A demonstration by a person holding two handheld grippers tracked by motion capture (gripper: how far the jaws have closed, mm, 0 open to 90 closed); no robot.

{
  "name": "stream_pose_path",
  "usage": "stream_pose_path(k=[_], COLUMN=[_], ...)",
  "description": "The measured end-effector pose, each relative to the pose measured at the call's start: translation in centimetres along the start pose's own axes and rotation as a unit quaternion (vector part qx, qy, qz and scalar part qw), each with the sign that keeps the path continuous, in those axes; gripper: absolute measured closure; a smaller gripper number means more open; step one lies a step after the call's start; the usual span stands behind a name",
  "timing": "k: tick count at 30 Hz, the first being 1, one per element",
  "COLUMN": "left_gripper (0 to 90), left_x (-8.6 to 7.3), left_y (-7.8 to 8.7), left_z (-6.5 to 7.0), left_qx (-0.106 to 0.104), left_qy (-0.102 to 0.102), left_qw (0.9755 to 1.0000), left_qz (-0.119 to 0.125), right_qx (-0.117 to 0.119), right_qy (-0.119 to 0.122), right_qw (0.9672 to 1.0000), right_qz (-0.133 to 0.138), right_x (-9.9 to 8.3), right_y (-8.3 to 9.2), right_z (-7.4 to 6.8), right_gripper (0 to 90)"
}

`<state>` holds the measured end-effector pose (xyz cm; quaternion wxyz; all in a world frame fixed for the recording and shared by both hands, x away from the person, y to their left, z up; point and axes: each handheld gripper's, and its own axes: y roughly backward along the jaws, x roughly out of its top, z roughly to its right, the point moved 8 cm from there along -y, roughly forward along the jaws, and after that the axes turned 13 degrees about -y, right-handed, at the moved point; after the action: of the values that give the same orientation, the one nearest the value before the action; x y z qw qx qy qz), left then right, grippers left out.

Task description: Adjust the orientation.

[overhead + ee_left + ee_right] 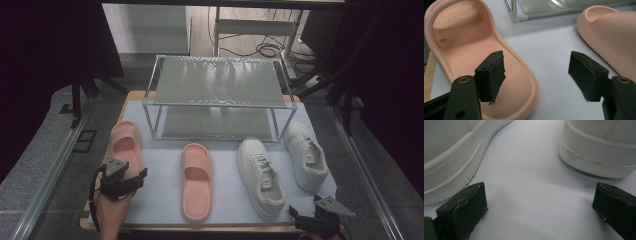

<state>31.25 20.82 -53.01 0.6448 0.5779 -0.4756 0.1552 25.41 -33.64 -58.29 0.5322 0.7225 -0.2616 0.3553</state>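
Left tongs [536,75] spread wide, gripping nothing, over the heel edge of the left pink slide [474,62] on the counter [549,50]; right tongs [539,207] gaping too, between two white sneakers [260,175].

Right gripper [306,218] half below frame edge

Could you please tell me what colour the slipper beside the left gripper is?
The slipper is a pale peach-pink, seen best in the left gripper view.
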Motion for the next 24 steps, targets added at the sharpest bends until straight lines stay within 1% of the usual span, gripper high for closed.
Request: stream_pose_path(k=[2, 5, 7, 8, 12, 14, 16, 18, 22, 24], left_gripper=[30.4, 31.9, 34.1, 35.7, 44.8, 51.3, 55.9, 60.0, 68.3, 72.7], left_x=[0.6, 0.9, 1.3, 1.4, 1.6, 1.8, 1.9, 2.0, 2.1, 2.2], left_y=[-0.6, -0.9, -1.3, -1.5, -2.3, -2.6, -2.9, -3.1, -3.4, -3.5], left_z=[-0.4, -0.3, 0.2, 0.6, 1.6, 1.9, 2.0, 1.8, 0.8, 0.0], left_qx=[0.001, -0.002, -0.009, -0.016, -0.028, -0.022, -0.023, -0.02, -0.008, 0.01], left_qy=[0.001, 0.003, 0.0, -0.002, -0.003, -0.002, 0.001, 0.004, 0.011, 0.008], left_qw=[1.0, 1.0, 1.0, 0.9999, 0.9996, 0.9997, 0.9997, 0.9998, 0.9999, 0.9999], left_qz=[-0.004, -0.003, -0.001, 0.0, 0.001, -0.002, 0.0, 0.001, 0.001, -0.004], right_qx=[0.0, 0.0, 0.0, 0.0, 0.0, 0.0, 0.0, 0.0, 0.0, 0.0], right_qy=[0.0, 0.0, 0.0, 0.0, 0.0, 0.0, 0.0, 0.0, 0.0, 0.0], right_qw=[1.0, 1.0, 1.0, 1.0, 1.0, 1.0, 1.0, 1.0, 1.0, 1.0], right_qz=[0.0, 0.0, 0.0, 0.0, 0.0, 0.0, 0.0, 0.0, 0.0, 0.0], right_x=[0.0, 0.0, 0.0, 0.0, 0.0, 0.0, 0.0, 0.0, 0.0, 0.0], right_y=[0.0, 0.0, 0.0, 0.0, 0.0, 0.0, 0.0, 0.0, 0.0, 0.0], right_z=[0.0, 0.0, 0.0, 0.0, 0.0, 0.0, 0.0, 0.0, 0.0, 0.0], right_gripper=[0.0, 0.0, 0.0, 0.0, 0.0, 0.0, 0.0, 0.0, 0.0, 0.0])
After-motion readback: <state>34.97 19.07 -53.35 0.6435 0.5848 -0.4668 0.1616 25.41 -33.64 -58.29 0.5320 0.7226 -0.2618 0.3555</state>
